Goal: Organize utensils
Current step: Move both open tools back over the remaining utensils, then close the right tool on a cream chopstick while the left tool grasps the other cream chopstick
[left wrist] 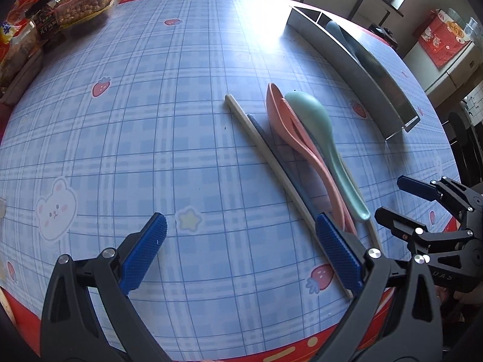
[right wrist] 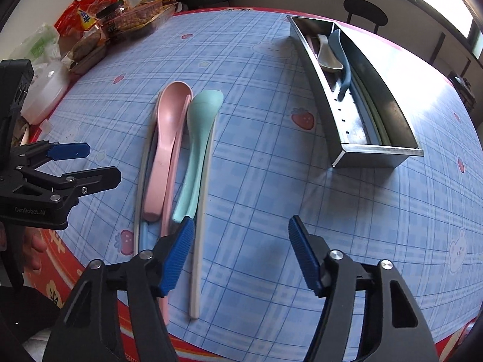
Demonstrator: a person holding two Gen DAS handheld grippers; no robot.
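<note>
A pink spoon [right wrist: 164, 138] and a mint green spoon [right wrist: 197, 132] lie side by side on the blue checked tablecloth, with pink, white and blue chopsticks [right wrist: 200, 226] alongside them. They also show in the left wrist view: pink spoon [left wrist: 283, 120], green spoon [left wrist: 317, 123], beige chopstick [left wrist: 262, 150]. A steel utensil tray [right wrist: 377, 154] at the right holds a beige spoon [right wrist: 327, 54] and a blue spoon [right wrist: 341, 60]. My left gripper [left wrist: 241, 253] is open and empty, left of the utensils. My right gripper [right wrist: 241, 256] is open and empty, just right of their handles.
Snack bags and food boxes [right wrist: 120, 21] crowd the far left corner of the table. A white lidded container [right wrist: 48, 87] sits at the left edge. The table's red edge [right wrist: 211, 350] is close below both grippers. A dark chair [right wrist: 365, 9] stands beyond the table.
</note>
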